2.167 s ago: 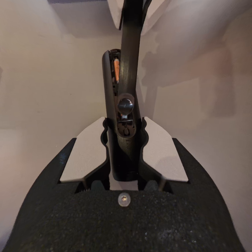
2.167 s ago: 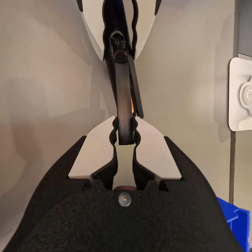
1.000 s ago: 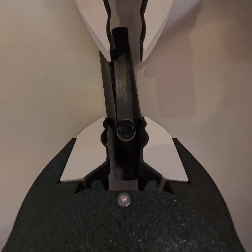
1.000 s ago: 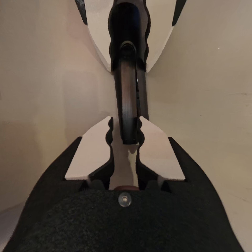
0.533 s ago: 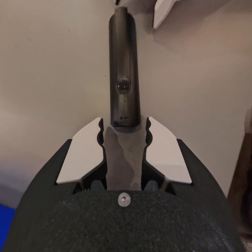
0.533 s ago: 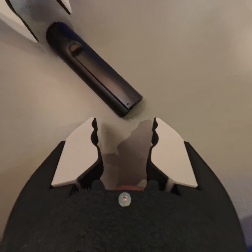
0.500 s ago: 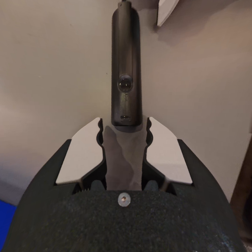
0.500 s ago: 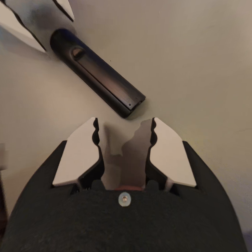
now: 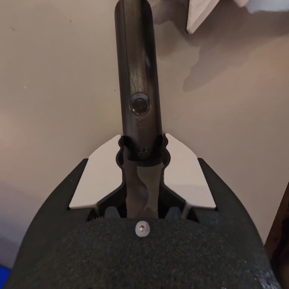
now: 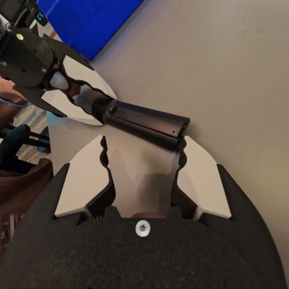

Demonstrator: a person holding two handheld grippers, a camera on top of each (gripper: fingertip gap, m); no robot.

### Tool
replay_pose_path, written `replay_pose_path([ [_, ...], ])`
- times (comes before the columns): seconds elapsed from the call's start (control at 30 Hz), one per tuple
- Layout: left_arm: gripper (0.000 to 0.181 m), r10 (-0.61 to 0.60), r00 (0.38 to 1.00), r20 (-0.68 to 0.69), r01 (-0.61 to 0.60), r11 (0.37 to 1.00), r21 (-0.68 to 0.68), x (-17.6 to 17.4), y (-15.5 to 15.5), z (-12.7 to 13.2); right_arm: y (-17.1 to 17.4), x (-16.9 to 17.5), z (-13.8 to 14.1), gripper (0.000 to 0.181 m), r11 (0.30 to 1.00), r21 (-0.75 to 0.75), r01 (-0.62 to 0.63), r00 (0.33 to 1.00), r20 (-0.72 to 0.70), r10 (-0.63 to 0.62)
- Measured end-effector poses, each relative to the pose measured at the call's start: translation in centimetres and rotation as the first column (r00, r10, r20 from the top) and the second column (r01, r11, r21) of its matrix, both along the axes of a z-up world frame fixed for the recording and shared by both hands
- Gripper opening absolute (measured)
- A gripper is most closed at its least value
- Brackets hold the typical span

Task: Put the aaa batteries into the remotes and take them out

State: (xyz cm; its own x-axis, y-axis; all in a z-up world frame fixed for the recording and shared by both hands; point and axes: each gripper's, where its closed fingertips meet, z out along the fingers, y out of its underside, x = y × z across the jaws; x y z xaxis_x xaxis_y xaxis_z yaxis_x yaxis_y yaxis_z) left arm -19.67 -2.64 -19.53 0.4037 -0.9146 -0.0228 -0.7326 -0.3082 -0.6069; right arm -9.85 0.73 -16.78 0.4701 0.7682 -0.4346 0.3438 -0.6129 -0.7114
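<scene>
Half a second ago the left tool stood open just short of the black remote; now its two white fingers have closed in around the remote's near end, which sits between the fingertips. They look to be touching its sides, though how firm the grip is I cannot tell. The right tool has drawn back and swung aside since then, so the remote now runs slantwise across its view.

There is one remote. It lies flat on the pale worktop with its back upward, and the battery cover is shut over the compartment. A round dimple shows in the cover near the gripped end. No batteries can be seen.

In the right wrist view the left tool comes in from the upper left and holds the remote by its rounded end. The squared far end of the remote lies just beside the tip of the right tool's right-hand finger. The right tool is spread wide with nothing between its fingers.

A blue bin stands on the worktop beyond the left tool. Off the worktop's left edge part of a chair shows.
</scene>
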Motion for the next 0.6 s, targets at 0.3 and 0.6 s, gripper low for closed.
replay_pose_path([
  [0.3, 0.046, 0.047, 0.987, 0.154, -0.066, 0.99, 0.121, 1.7, 1.7, 2.3, 1.4, 0.9, 6.0, 0.087, 0.987, 0.144, 0.075, 0.975, -0.219, -0.042],
  [0.6, 0.046, 0.045, 0.978, 0.206, -0.08, 0.983, 0.165, 2.6, 2.4, 3.6, 3.2, 2.6, 3.2, 0.085, 0.973, -0.044, 0.228, 0.94, -0.249, -0.232],
])
